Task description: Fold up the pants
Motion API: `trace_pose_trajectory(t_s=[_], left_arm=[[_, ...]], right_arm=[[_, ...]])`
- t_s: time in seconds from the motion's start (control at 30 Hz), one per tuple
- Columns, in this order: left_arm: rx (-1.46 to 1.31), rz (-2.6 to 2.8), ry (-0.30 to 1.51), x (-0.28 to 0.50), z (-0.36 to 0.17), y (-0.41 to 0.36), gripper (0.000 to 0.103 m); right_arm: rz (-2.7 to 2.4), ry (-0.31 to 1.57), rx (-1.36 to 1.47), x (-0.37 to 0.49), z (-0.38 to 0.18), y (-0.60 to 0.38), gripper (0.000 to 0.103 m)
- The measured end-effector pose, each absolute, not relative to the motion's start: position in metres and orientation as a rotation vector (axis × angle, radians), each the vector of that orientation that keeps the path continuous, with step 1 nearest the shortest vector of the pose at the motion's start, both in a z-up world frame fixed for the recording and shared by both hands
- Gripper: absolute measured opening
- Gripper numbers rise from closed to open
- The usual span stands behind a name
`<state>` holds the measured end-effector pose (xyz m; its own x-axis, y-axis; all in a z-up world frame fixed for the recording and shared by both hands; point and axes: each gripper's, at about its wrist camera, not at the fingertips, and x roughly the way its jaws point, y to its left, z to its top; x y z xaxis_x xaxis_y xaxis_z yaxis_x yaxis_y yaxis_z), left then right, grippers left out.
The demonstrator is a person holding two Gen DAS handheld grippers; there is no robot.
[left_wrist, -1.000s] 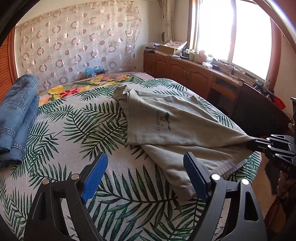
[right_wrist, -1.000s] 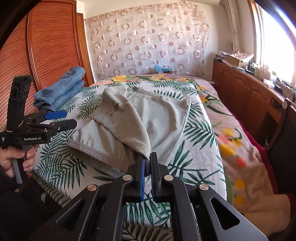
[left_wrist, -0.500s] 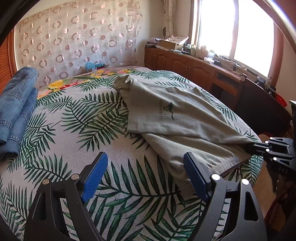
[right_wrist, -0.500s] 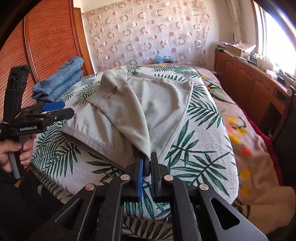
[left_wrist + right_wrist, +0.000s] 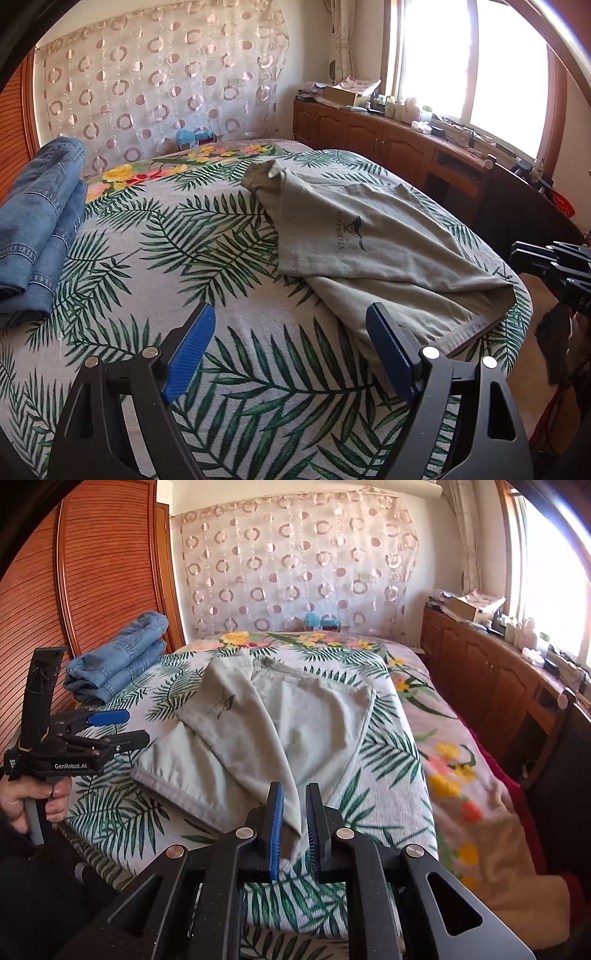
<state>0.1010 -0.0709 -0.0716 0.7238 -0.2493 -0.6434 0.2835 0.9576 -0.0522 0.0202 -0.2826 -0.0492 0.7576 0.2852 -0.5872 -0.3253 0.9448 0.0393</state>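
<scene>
**Grey pants half folded on the bed**

The grey pants (image 5: 280,731) lie on the leaf-print bed (image 5: 229,266), one part folded over the rest, a corner reaching the near edge. The right gripper (image 5: 293,827) has just been opening its jaws; that corner sits in the narrow gap between them, no longer pinched. The left gripper (image 5: 291,347) hovers over bare bedspread just beside the pants, jaws wide apart and empty. Folded jeans (image 5: 33,229) rest at the bed's far side.
</scene>
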Motion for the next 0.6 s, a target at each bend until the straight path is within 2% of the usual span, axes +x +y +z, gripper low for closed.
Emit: trace_pose_trajectory(t_s=[0.07,0.2,0.43,0.5,0.6], left_arm=[[0.052,-0.282,0.685,0.103,-0.068,-0.066,0.084],[0.054,-0.261,0.663,0.110,-0.063,-0.055,0.084],[0.043,-0.222,0.650,0.123,-0.061,-0.036,0.084],[0.034,-0.205,0.641,0.125,-0.062,-0.031,0.084],[0.017,-0.198,0.632,0.126,-0.064,-0.026,0.084]], right_arm=[[0.349,0.613,-0.068,0.026,-0.045,-0.277,0.019],[0.394,0.591,-0.072,0.045,-0.047,-0.262,0.037],[0.464,0.611,-0.083,0.085,-0.056,-0.232,0.039],[0.473,0.607,-0.097,0.096,-0.055,-0.226,0.049],[0.494,0.616,-0.107,0.109,-0.055,-0.218,0.055]])
